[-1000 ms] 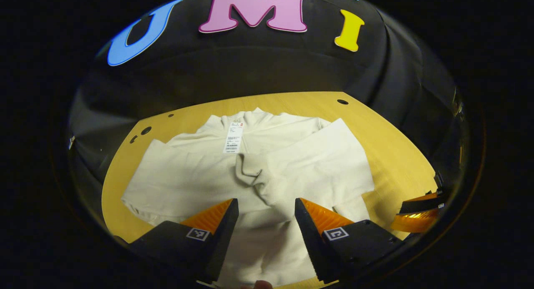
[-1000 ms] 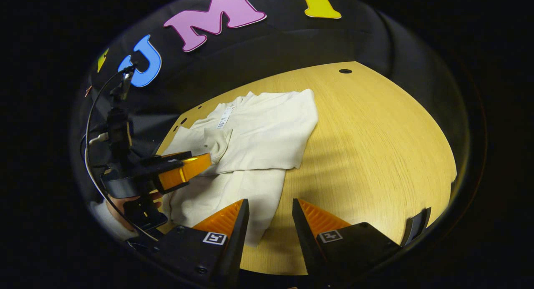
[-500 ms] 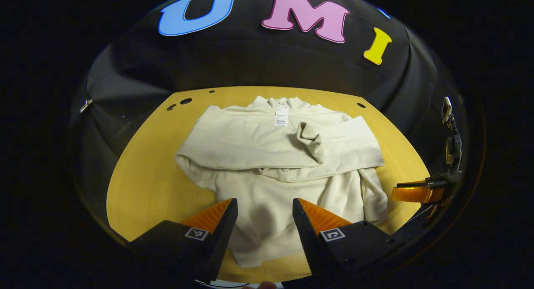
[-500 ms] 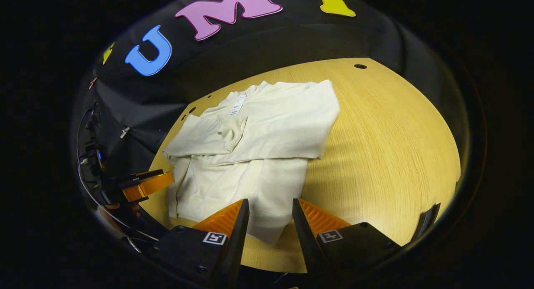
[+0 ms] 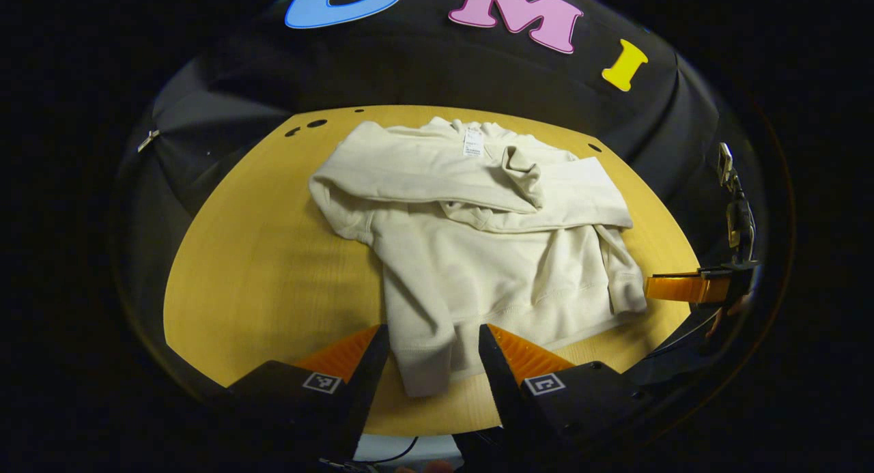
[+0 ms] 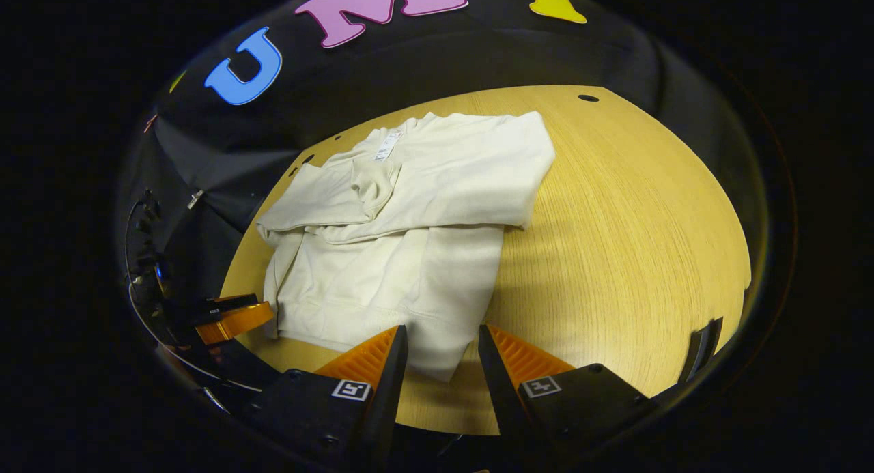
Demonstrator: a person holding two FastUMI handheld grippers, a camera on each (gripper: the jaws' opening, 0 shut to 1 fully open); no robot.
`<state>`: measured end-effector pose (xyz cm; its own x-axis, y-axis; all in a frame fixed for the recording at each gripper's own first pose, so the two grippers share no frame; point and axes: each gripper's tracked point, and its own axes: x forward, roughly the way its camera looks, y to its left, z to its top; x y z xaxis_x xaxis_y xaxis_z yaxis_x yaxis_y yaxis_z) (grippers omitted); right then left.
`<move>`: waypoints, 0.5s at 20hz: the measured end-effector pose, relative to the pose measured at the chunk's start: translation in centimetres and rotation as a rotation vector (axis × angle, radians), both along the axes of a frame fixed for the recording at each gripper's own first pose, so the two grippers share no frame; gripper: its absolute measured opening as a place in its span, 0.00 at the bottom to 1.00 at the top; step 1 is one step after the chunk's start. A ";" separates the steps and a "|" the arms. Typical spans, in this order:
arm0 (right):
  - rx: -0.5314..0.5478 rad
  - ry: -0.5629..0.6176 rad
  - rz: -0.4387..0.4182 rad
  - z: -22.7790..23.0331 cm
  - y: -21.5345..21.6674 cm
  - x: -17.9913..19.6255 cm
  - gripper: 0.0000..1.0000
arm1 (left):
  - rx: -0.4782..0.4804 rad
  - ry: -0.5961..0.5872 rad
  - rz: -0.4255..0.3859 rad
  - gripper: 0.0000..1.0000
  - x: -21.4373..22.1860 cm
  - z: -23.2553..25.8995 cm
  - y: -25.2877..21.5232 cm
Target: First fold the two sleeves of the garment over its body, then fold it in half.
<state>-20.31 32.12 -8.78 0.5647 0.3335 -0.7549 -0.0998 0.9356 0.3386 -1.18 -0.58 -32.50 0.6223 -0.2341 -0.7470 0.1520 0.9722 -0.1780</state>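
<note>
Cream long-sleeved sweatshirt (image 5: 478, 254) lies on round yellow wooden table (image 5: 273, 254), both sleeves folded across chest. Left gripper (image 5: 433, 350) jaws apart over hem corner. Right gripper (image 5: 683, 287) beside garment's edge.

The matt cream cloth garment (image 5: 478, 254) lies on a smooth, pale wood-grain table (image 6: 614, 220).

A garment (image 5: 478, 254) lies flat on the table (image 5: 259, 268), centre of frame, both sleeves (image 5: 423, 176) crossed over its upper body. Left tongs (image 5: 430, 364) sit at bottom centre, right tongs (image 5: 679, 287) at right edge.
</note>
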 end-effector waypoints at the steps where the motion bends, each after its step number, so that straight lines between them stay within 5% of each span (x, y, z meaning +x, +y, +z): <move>1: -0.007 0.007 -0.003 -0.3 0.0 -0.1 0.65 | 0.007 0.011 0.003 0.82 -0.1 -0.5 0.1; 10: -0.062 0.060 0.015 -2.5 1.3 0.0 0.65 | 0.082 0.046 -0.011 0.83 0.6 -2.6 0.1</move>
